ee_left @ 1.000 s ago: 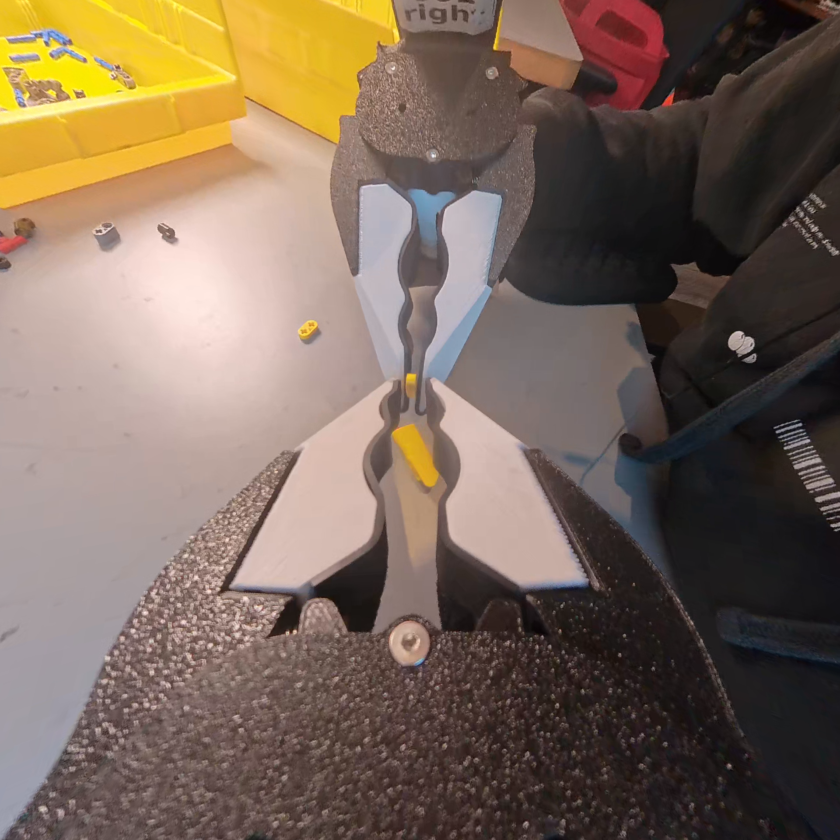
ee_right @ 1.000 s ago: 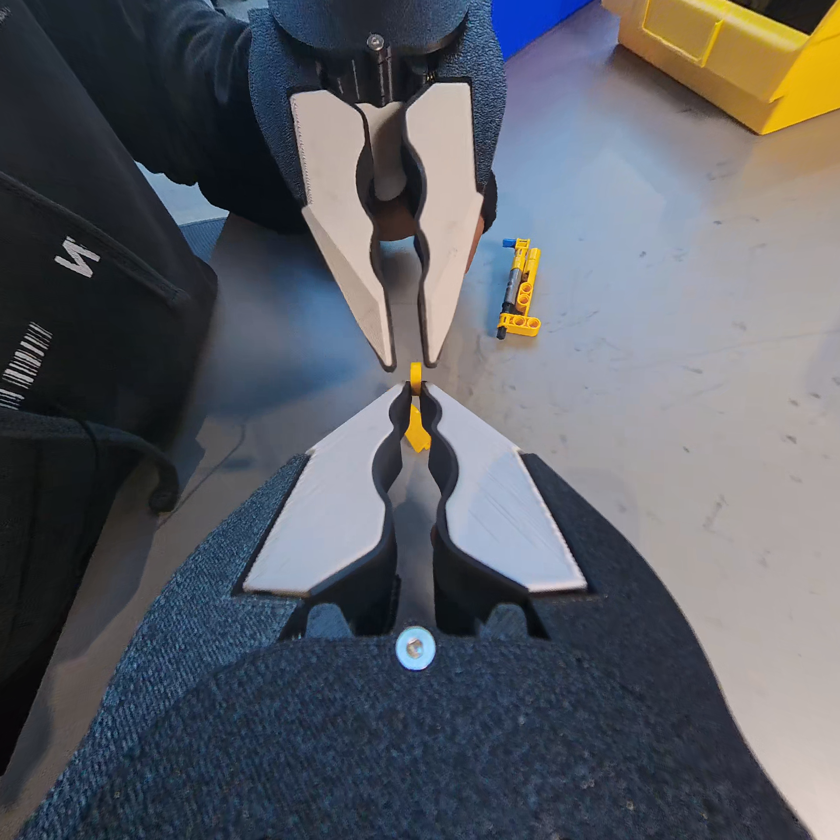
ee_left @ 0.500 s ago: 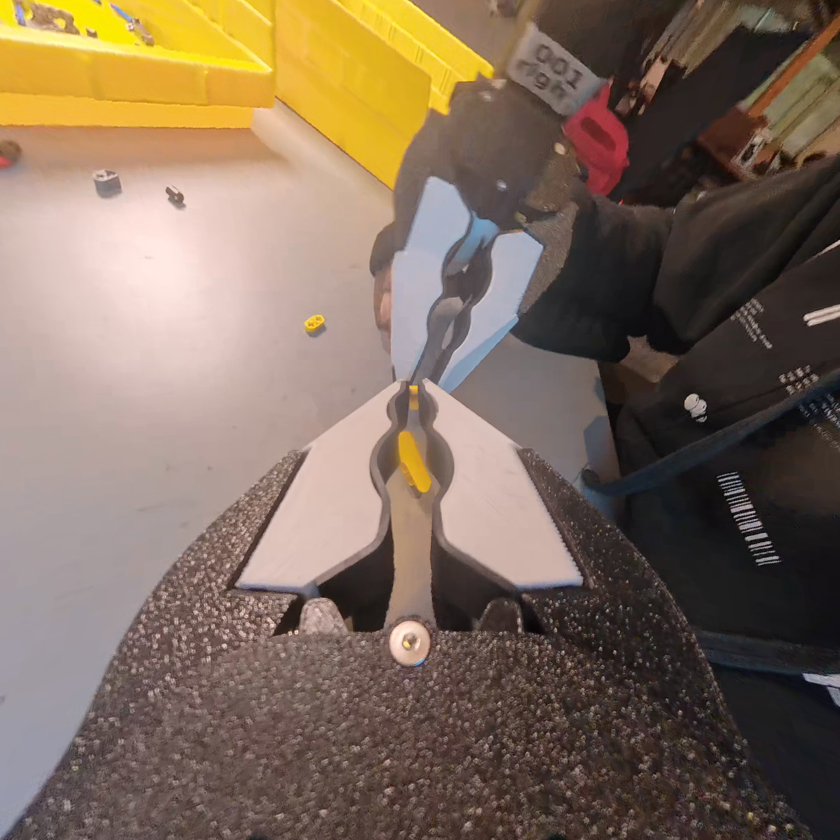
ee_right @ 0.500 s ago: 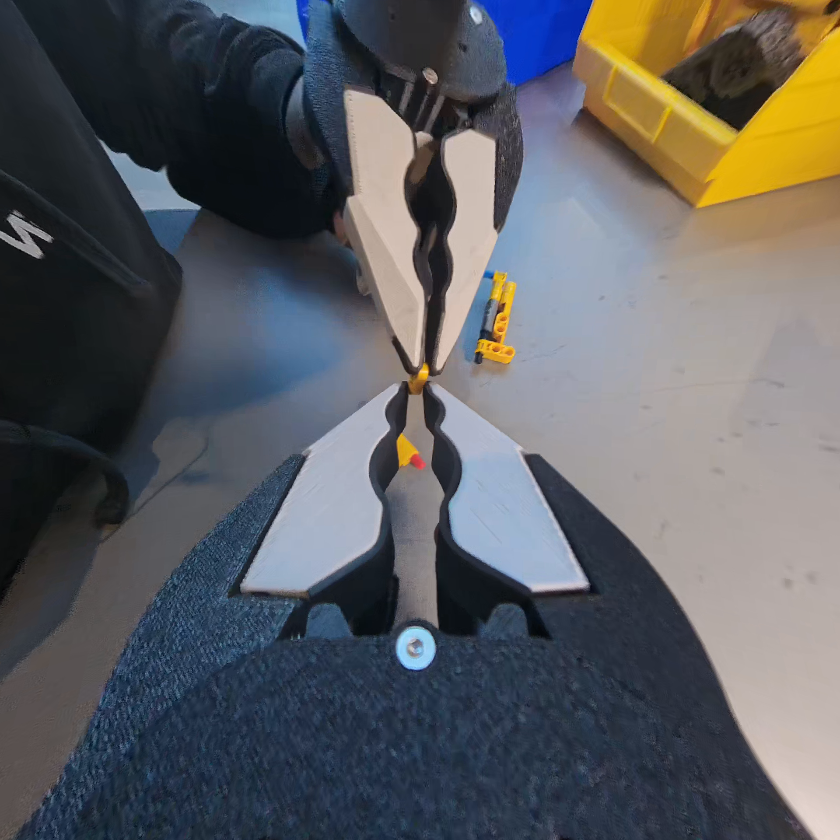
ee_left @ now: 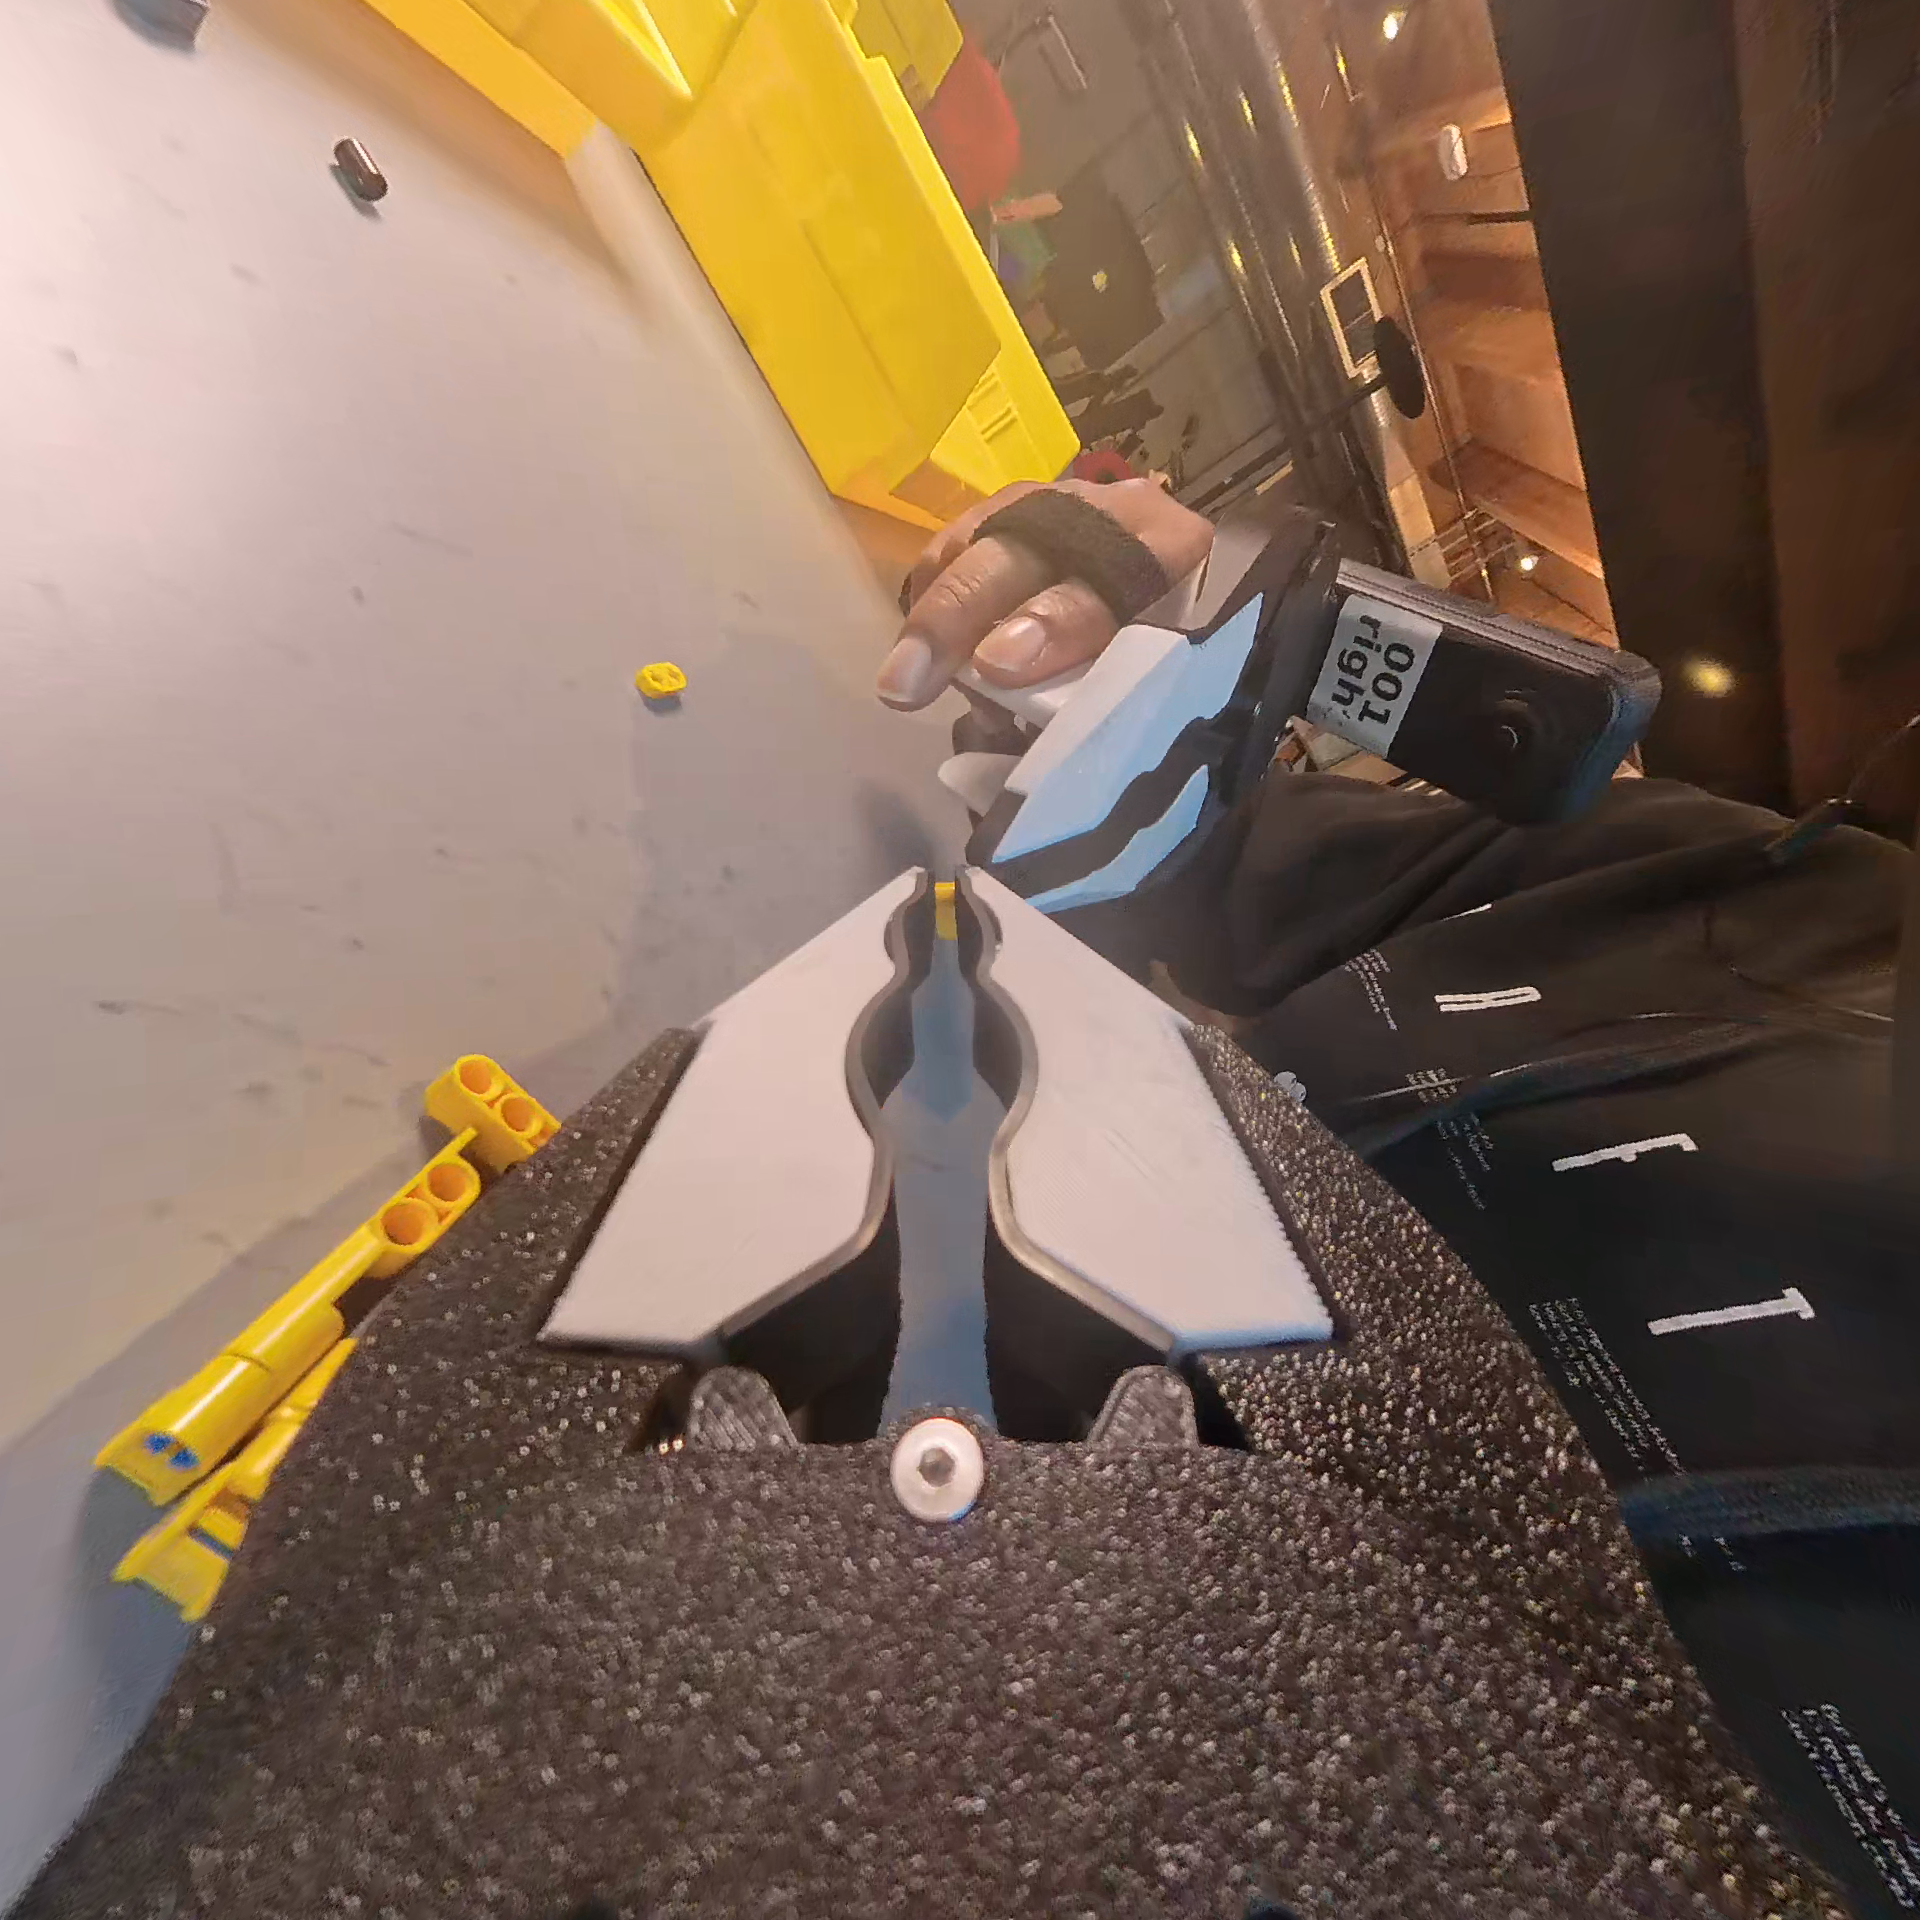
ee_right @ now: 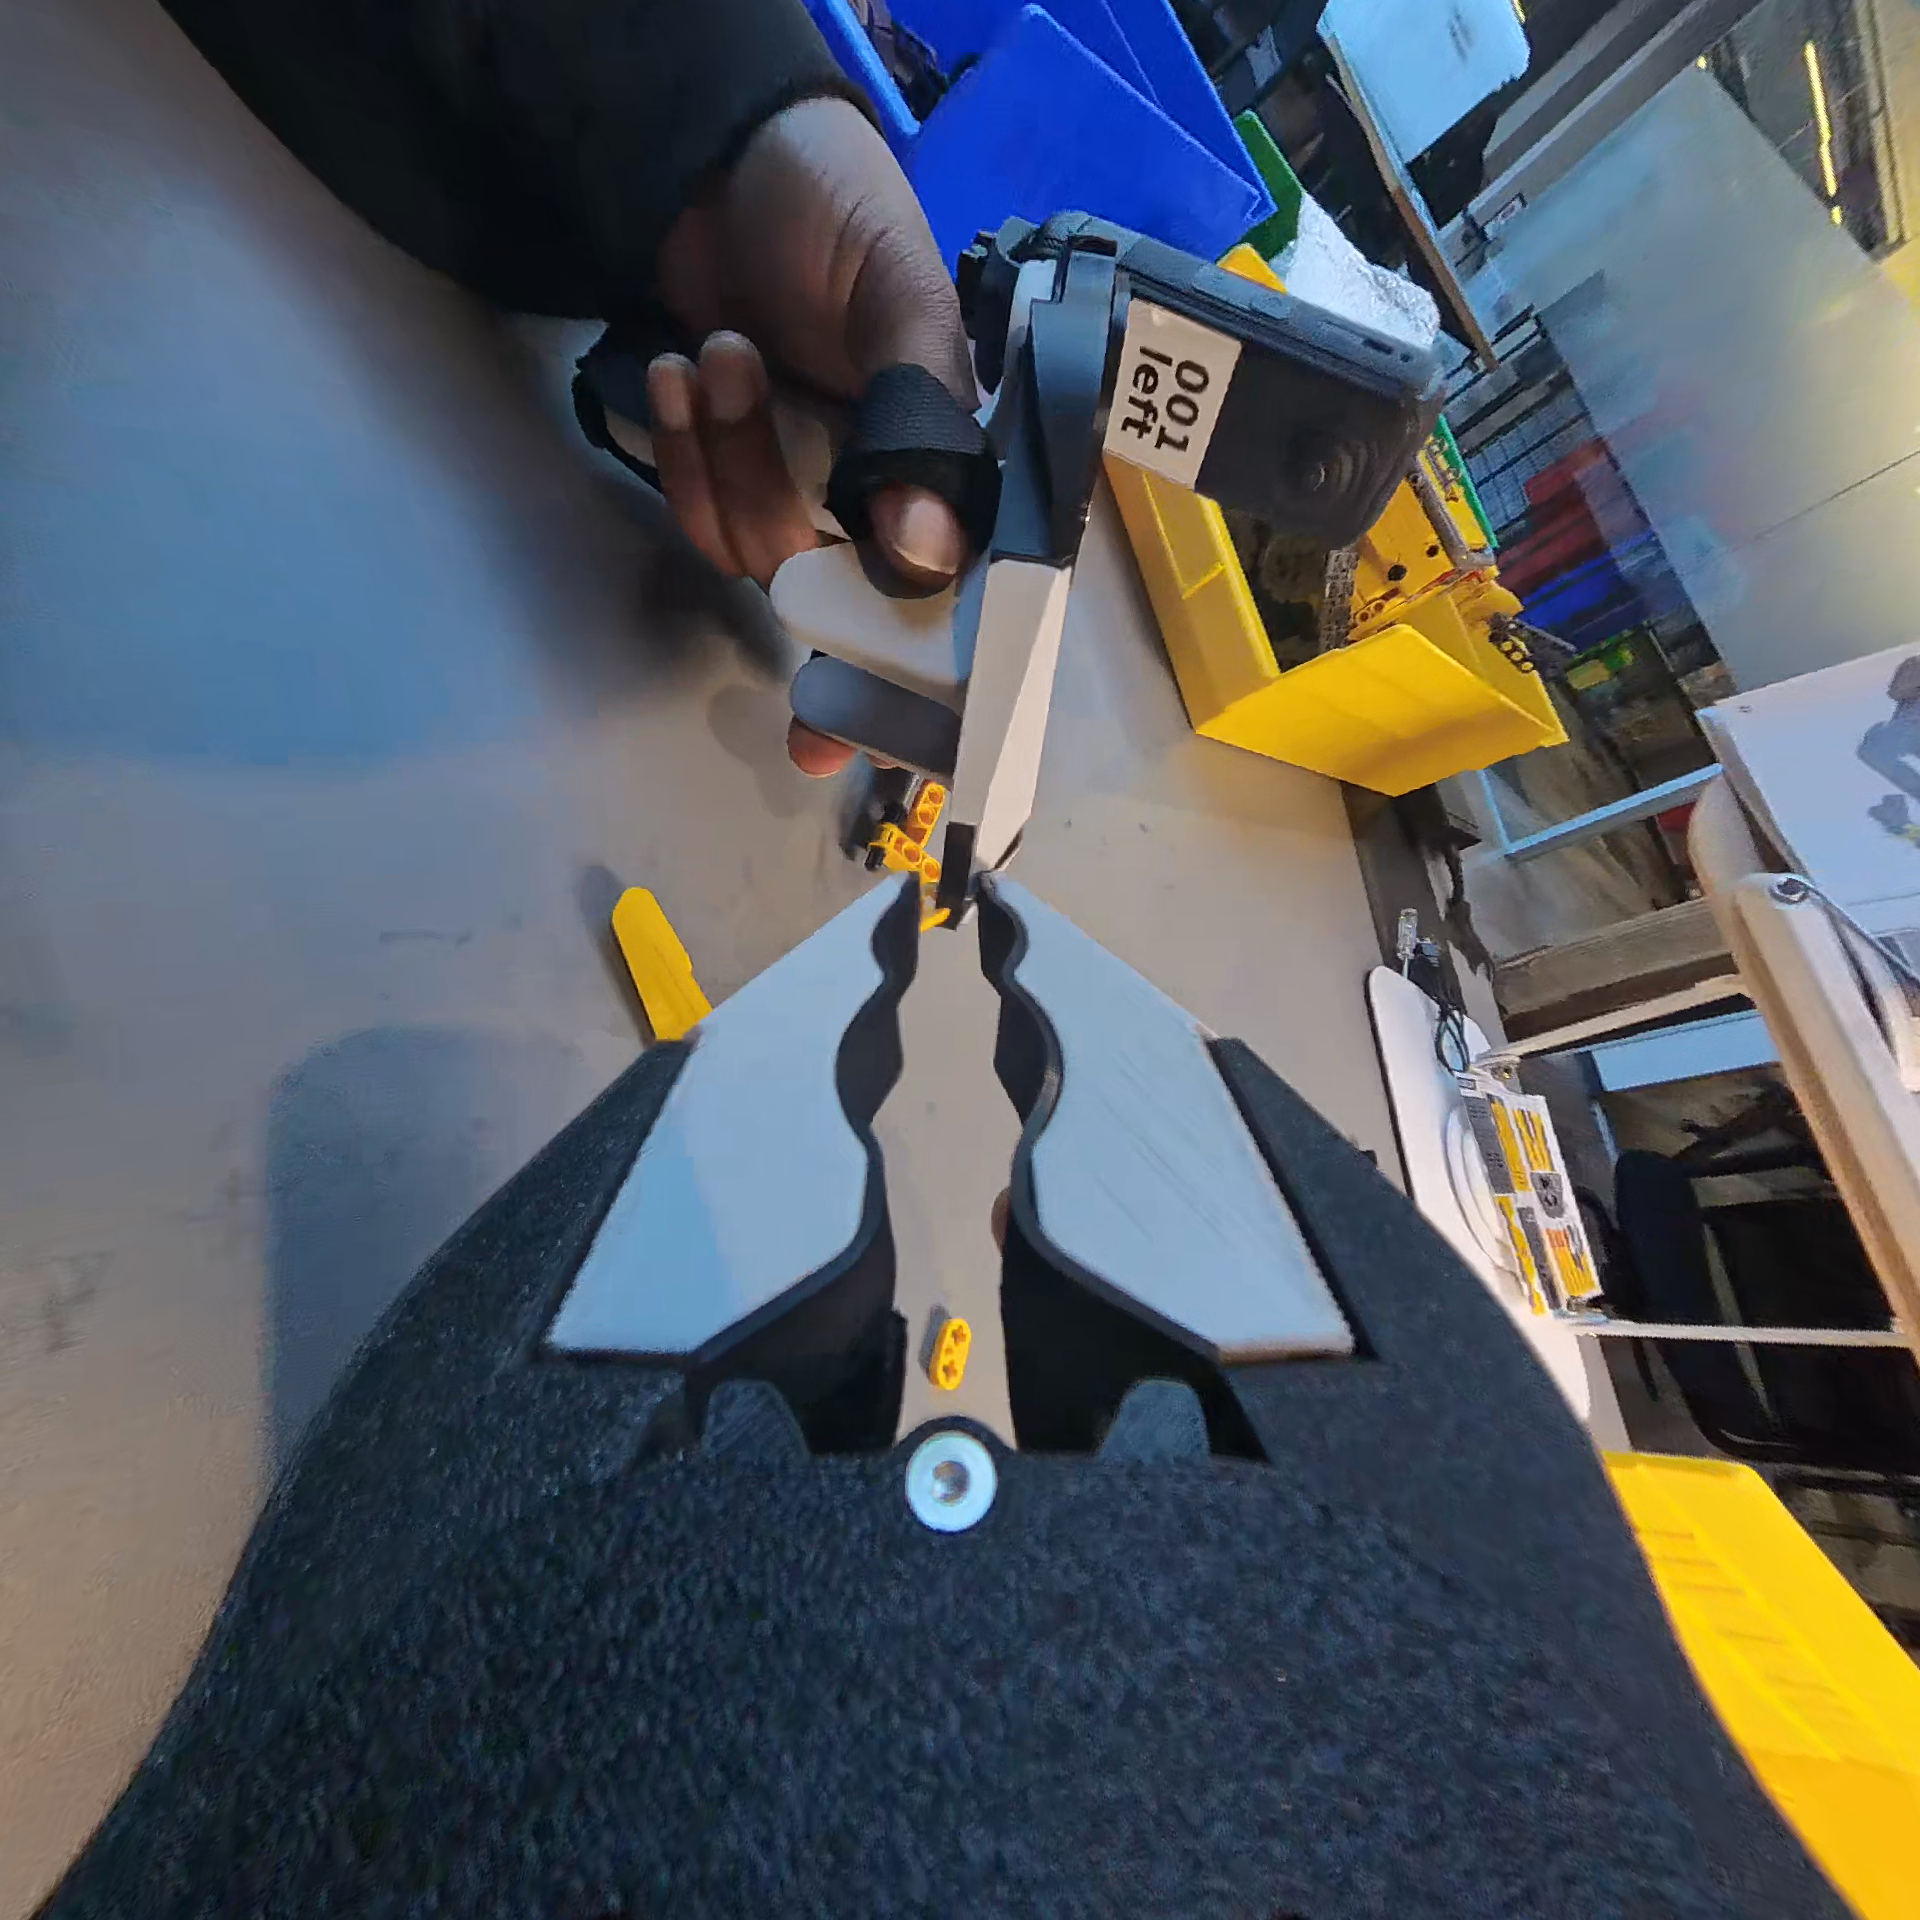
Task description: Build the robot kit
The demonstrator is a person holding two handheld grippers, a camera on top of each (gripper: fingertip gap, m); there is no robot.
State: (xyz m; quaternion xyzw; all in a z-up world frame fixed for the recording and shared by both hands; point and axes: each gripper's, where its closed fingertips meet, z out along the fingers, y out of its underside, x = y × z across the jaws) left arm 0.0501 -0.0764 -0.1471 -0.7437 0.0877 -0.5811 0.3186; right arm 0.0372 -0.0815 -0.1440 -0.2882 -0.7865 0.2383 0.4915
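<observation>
My left gripper (ee_left: 941, 891) is shut on a small yellow piece (ee_left: 943, 902) pinched at its very tips. My right gripper (ee_right: 950, 896) has its jaws a little apart. Its tips straddle the black tip of the left gripper (ee_right: 958, 868) and a bit of the yellow piece (ee_right: 935, 916). In the left wrist view the right gripper (ee_left: 1091, 790) lies on its side, tip to tip with mine, held by a hand (ee_left: 997, 613). A long yellow piece (ee_right: 655, 977) lies on the grey table (ee_right: 312, 727), just left of my right gripper.
A yellow beam assembly (ee_left: 312, 1320) lies by the left gripper's body and also shows in the right wrist view (ee_right: 906, 831). A small yellow link (ee_left: 660, 681) and a black pin (ee_left: 358, 166) lie on the table. Yellow bins (ee_left: 852, 270) (ee_right: 1351, 707) and blue bins (ee_right: 1060, 156) stand at the back. Both grippers' tips are close together, under 4 cm apart.
Both grippers have rolled hard to one side while staying tip to tip. My right jaws have parted a little. The long yellow piece that hung between the fingers now lies on the table.
</observation>
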